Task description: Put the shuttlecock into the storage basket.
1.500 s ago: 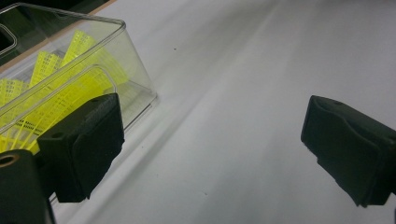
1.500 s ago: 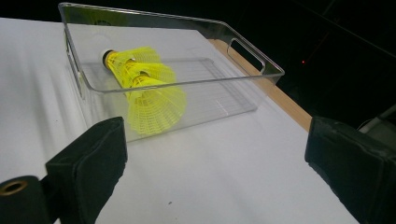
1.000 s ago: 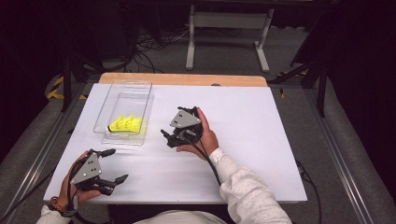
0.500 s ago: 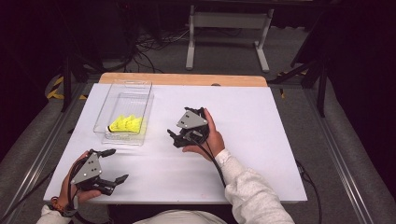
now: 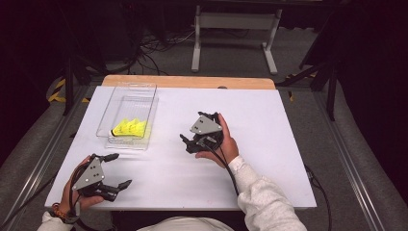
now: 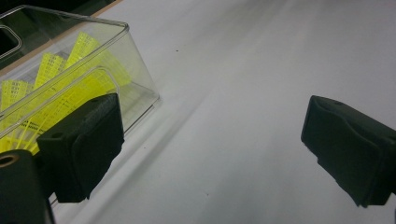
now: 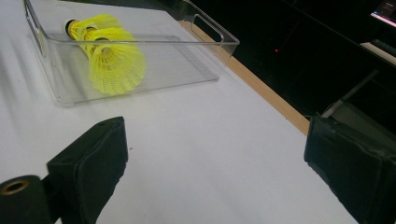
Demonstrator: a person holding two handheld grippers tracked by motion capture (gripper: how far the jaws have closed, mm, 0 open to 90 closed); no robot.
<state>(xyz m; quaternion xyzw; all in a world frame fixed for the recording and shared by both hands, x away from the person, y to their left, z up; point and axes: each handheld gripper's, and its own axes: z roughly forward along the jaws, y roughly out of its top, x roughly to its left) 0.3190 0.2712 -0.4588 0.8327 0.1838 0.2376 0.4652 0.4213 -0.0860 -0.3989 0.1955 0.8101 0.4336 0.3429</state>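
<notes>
On the white table top (image 5: 269,144), which covers most of a table with a strip of bare wood (image 5: 192,82) showing along its far edge, a clear plastic tray (image 5: 144,98) lies toward the far left. Yellow shuttlecocks (image 5: 131,128) lie on their sides at the near end of that tray, nested together with a dark cork tip pointing left. The right gripper view shows the shuttlecocks (image 7: 109,56) behind the tray's clear wall (image 7: 154,60), well apart from that gripper's jaws.

Near the middle of the table the right gripper (image 5: 188,143) sits in the person's right hand (image 5: 222,147), just right of the tray's near end, its jaws spread wide with nothing between them. At the near left corner the left gripper (image 5: 117,170) is held low over the surface in the left hand (image 5: 79,197), jaws also wide apart and empty. The left gripper view puts the tray corner (image 6: 140,70) just beyond one jaw, with yellow mesh visible through the plastic.

Around the table the room is dark. Grey floor (image 5: 298,53) runs beyond the far edge, with a pale metal stand (image 5: 231,29) and loose cables (image 5: 154,48) on it. Metal rails (image 5: 356,173) flank both long sides of the table, and yellow-black hazard tape (image 5: 57,91) marks the floor at the left. A pale sleeve (image 5: 264,197) covers the right forearm.
</notes>
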